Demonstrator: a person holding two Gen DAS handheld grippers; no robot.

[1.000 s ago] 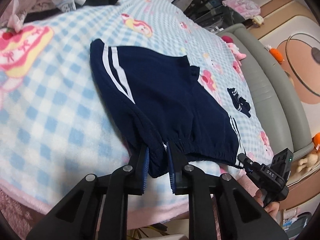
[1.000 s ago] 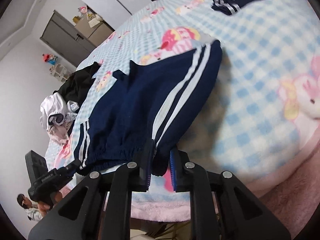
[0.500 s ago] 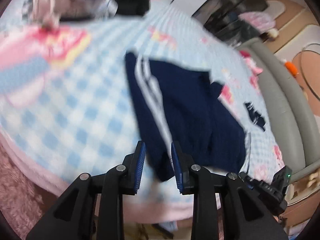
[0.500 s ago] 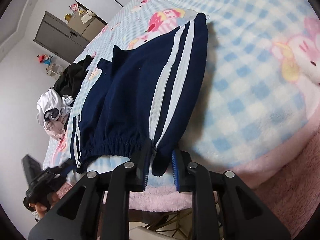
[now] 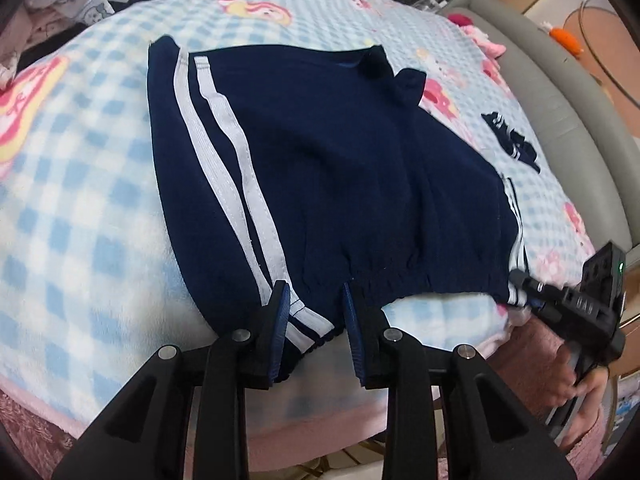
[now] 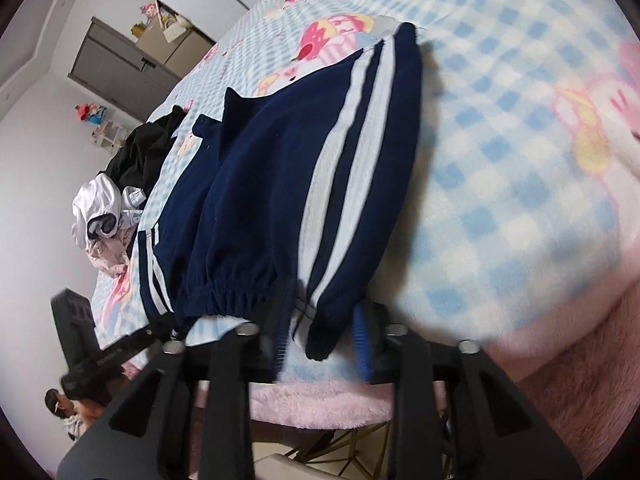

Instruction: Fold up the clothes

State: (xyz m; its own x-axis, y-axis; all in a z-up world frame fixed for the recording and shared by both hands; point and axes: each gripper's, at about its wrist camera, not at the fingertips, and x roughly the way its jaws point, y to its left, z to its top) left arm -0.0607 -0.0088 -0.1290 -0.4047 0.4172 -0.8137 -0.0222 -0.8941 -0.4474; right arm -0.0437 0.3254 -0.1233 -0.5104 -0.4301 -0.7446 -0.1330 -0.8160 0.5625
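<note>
Navy shorts (image 5: 340,184) with white stripes, spread on checked blanket (image 5: 80,208). Left tongs (image 5: 314,320) parted around waistband corner at 6 o'clock; right tongs (image 5: 524,284) at 4 o'clock, at other corner.

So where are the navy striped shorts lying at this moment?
The navy shorts lie flat on the checked blanket, waistband at its near edge, one waistband corner inside each open gripper.
</note>
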